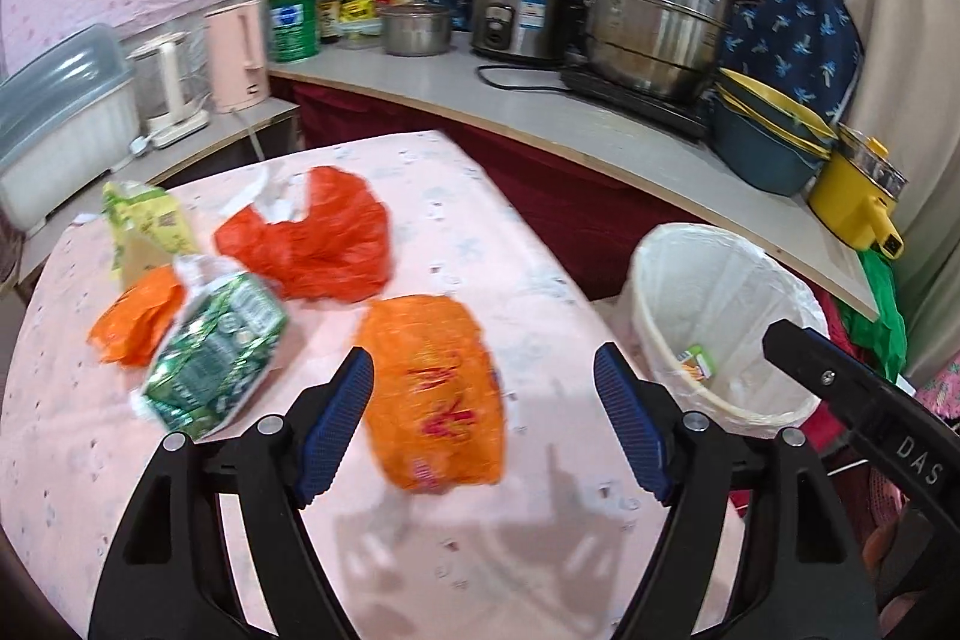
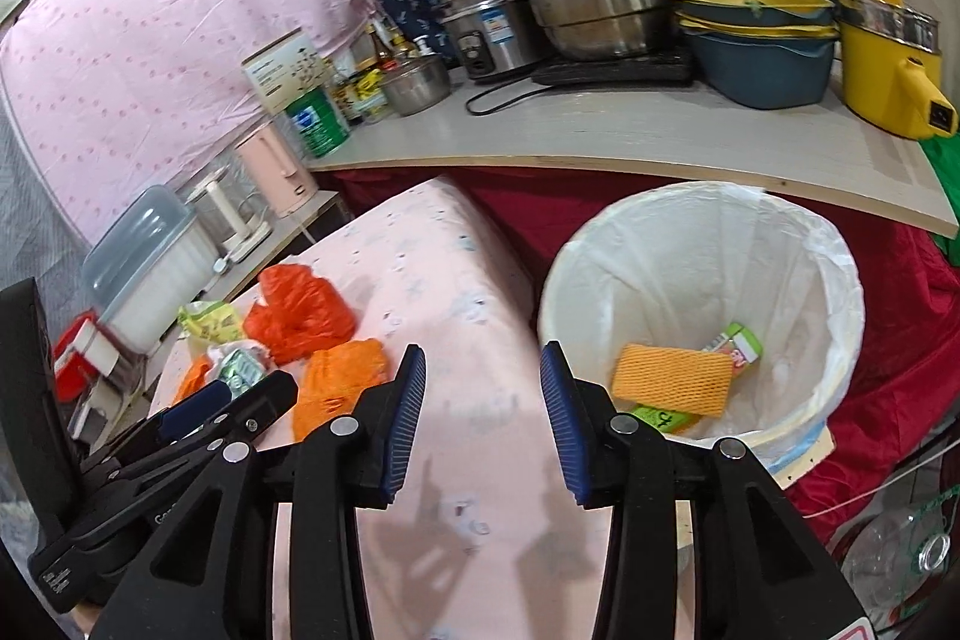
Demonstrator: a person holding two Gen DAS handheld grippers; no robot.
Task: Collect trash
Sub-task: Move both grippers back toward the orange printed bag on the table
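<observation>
On the pink tablecloth lie an orange packet, a crumpled red plastic bag, a green packet, a small orange wrapper and a yellow-green packet. My left gripper hovers open just over the orange packet, its pads clear of it. My right gripper is open and empty above the table edge, beside the white-lined bin. The bin holds an orange foam net and green cartons.
The bin stands on the floor right of the table, against a red drape. Behind runs a counter with a big steel pot, rice cooker, stacked bowls and yellow pot. Kettles and a plastic box stand left.
</observation>
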